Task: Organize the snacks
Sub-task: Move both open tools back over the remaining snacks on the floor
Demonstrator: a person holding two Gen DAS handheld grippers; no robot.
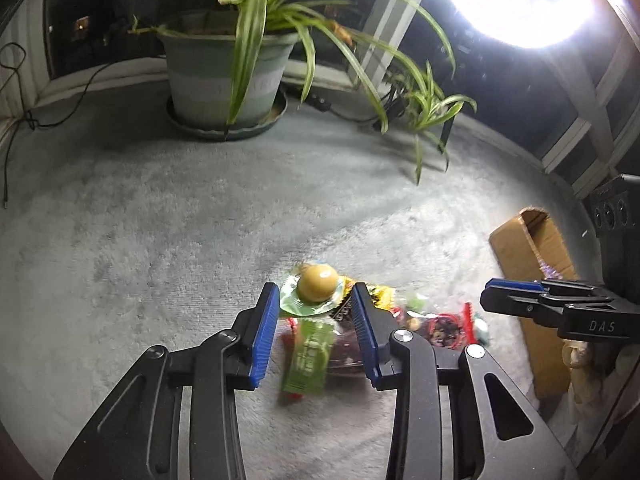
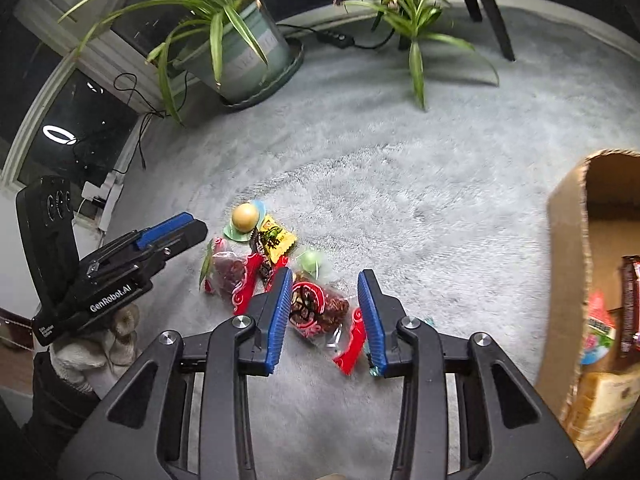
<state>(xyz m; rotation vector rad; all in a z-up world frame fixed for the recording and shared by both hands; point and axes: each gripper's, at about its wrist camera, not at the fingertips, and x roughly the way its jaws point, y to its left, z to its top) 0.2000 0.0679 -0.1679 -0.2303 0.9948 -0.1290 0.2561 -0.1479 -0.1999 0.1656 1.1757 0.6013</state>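
Snack pile sits on the grey carpet (image 2: 400, 168), pretty much all bunched together. The left gripper (image 1: 316, 320) hangs over the left end of it with its jaws partly open, nothing clamped. Between them, down on the carpet, there's a green wrapper (image 1: 308, 354) and just past it a round yellow-brown ball in a clear cup (image 1: 318, 284). The right gripper (image 2: 325, 312) is also partway open and empty, straddling a clear bag with red trim full of dark brown stuff (image 2: 320, 312). A second bag like it (image 2: 230, 276) lies to the left, next to a yellow packet (image 2: 278, 240) and a small green ball (image 2: 310, 261). The cardboard box (image 2: 568, 240) stands off to the right of the pile, with a few packets inside already. Potted spider plant (image 2: 248, 52) at the back by the window
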